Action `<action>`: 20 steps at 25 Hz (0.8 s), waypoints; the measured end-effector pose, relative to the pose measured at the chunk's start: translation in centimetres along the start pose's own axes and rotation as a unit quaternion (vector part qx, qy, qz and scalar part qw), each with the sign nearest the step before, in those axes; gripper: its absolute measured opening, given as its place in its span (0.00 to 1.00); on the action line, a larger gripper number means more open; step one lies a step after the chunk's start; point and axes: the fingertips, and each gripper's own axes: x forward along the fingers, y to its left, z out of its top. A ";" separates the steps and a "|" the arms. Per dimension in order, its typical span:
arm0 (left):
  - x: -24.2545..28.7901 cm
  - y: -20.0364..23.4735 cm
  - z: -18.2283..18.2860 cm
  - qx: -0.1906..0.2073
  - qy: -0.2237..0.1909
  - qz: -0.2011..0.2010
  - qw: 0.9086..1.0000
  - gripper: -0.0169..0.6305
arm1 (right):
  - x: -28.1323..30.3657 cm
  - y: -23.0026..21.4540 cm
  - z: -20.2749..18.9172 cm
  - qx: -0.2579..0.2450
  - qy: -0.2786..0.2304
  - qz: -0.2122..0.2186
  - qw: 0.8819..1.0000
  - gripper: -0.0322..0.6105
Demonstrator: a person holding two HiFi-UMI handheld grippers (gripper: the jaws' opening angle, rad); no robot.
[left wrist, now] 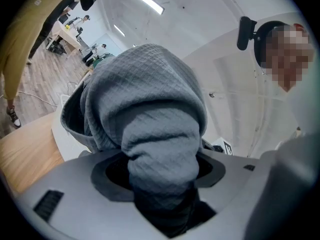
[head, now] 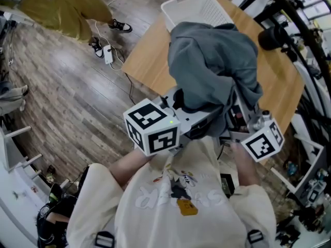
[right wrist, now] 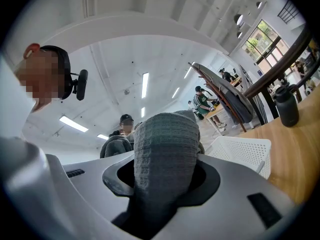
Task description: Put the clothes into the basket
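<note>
A grey waffle-knit garment hangs bunched in the air over the wooden table, held up from below by both grippers. The left gripper is shut on a thick fold of the grey garment; in the head view its marker cube shows and its jaws are hidden under the cloth. The right gripper is shut on another roll of the grey garment; its marker cube sits at the lower right. The white perforated basket stands at the table's far end, beyond the garment, and also shows as the basket.
A black bottle stands on the table's right side, also seen as the bottle. A power strip and cables lie on the wood floor to the left. A person in a yellowish coat stands at the upper left. Shelving crowds the right edge.
</note>
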 end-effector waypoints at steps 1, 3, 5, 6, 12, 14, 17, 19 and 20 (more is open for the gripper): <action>0.3 0.2 0.5 0.000 -0.003 0.001 1.000 0.48 | 0.5 -0.2 0.4 0.000 0.001 0.002 1.000 0.32; 1.0 0.6 1.4 -0.001 -0.010 0.003 1.000 0.49 | 1.3 -0.6 1.1 -0.001 0.003 0.006 1.000 0.32; 1.6 1.0 2.1 -0.003 -0.017 0.005 1.000 0.49 | 2.0 -1.1 1.7 -0.002 0.006 0.009 1.000 0.32; 1.9 1.2 2.4 -0.003 -0.020 0.006 1.000 0.49 | 2.3 -1.4 1.9 -0.003 0.007 0.010 1.000 0.32; 3.9 2.9 4.7 -0.011 -0.037 0.015 0.999 0.49 | 4.9 -3.3 3.6 -0.007 0.016 0.013 1.000 0.32; 4.6 3.5 5.3 -0.015 -0.040 0.019 0.999 0.49 | 5.6 -4.0 4.1 -0.007 0.021 0.017 1.000 0.32; 5.6 4.0 6.2 -0.021 -0.044 0.021 0.999 0.48 | 6.6 -4.8 4.9 -0.007 0.028 0.019 0.999 0.32; 6.2 4.5 7.1 -0.024 -0.048 0.023 0.998 0.48 | 7.5 -5.2 5.6 -0.008 0.031 0.021 0.999 0.32; 6.5 4.6 7.5 -0.025 -0.051 0.025 0.998 0.48 | 7.9 -5.4 5.9 -0.010 0.034 0.023 0.999 0.32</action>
